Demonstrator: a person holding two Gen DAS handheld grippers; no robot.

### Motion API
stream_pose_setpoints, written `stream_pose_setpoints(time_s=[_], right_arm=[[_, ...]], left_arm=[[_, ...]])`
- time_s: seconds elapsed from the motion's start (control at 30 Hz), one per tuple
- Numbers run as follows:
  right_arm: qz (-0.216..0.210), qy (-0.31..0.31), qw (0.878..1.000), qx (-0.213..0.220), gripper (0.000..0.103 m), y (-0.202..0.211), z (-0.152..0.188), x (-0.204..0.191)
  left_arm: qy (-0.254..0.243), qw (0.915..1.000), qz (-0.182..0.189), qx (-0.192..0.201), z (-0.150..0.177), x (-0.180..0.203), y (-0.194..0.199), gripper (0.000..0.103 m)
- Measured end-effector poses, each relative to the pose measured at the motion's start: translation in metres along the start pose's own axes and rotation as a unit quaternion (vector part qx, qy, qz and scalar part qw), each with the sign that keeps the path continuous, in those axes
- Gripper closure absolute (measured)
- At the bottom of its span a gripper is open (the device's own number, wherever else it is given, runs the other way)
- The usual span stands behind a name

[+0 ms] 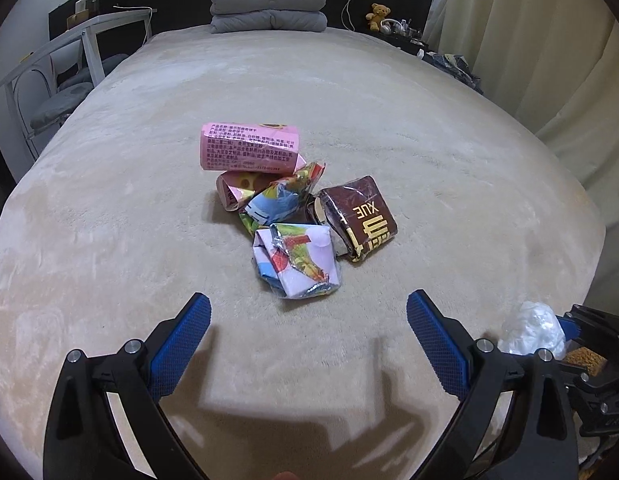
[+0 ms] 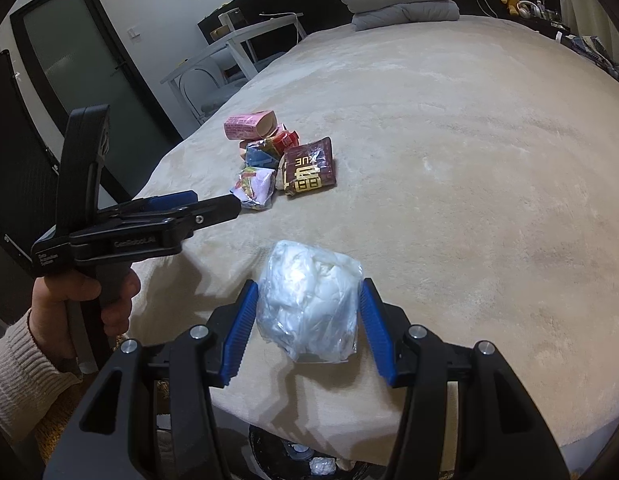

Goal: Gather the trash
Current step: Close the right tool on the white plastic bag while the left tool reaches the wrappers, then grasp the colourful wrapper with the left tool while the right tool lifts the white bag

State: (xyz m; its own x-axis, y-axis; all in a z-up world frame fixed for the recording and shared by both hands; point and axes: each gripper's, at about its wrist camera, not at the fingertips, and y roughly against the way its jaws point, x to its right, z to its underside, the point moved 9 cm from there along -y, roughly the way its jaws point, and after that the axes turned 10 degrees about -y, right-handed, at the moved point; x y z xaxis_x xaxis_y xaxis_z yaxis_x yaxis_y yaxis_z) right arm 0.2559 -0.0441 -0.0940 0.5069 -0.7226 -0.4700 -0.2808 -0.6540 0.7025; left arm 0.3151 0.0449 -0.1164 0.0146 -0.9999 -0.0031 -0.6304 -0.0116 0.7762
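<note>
A pile of crumpled wrappers lies on the beige bed [image 1: 109,208]: a pink box [image 1: 249,147], a colourful wrapper [image 1: 297,260], and a brown packet [image 1: 359,216] marked XUE. My left gripper [image 1: 308,312] is open, just short of the colourful wrapper. My right gripper [image 2: 307,292] is shut on a white crumpled plastic bag [image 2: 309,300] near the bed's front edge. The pile also shows in the right wrist view, with the brown packet [image 2: 309,168] and the left gripper [image 2: 213,200] beside it. The bag shows in the left wrist view [image 1: 533,330].
A folded grey blanket [image 1: 269,8] lies at the bed's head. A white table [image 1: 69,40] and chair stand to the left, curtains [image 1: 549,60] to the right. A dark bin [image 2: 301,456] with white trash sits on the floor below the bed's front edge.
</note>
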Motion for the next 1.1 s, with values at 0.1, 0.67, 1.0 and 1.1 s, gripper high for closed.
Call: stream_pose_setpoints(time_s=[0.1,0.67,1.0,1.1], right_arm=[[0.000,-0.002,1.000,-0.002,0.051,0.000,0.001,0.002],[-0.003,-0.017,1.000,-0.015,0.051,-0.007,0.003,0.006],[0.002,-0.015,1.000,-0.009,0.051,-0.006,0.003,0.007],[0.001,-0.015,1.000,-0.005,0.051,-0.005,0.003,0.007]], left_arm=[[-0.006,0.9999,-0.013,-0.009,-0.004,-0.002,-0.011,0.009],[-0.042,0.9981,-0.027,-0.037,-0.012,-0.008,-0.039,0.048],[-0.039,0.9989,-0.017,-0.018,-0.008,-0.001,-0.023,0.050],[-0.035,0.9993,-0.012,-0.011,-0.007,0.002,-0.014,0.050]])
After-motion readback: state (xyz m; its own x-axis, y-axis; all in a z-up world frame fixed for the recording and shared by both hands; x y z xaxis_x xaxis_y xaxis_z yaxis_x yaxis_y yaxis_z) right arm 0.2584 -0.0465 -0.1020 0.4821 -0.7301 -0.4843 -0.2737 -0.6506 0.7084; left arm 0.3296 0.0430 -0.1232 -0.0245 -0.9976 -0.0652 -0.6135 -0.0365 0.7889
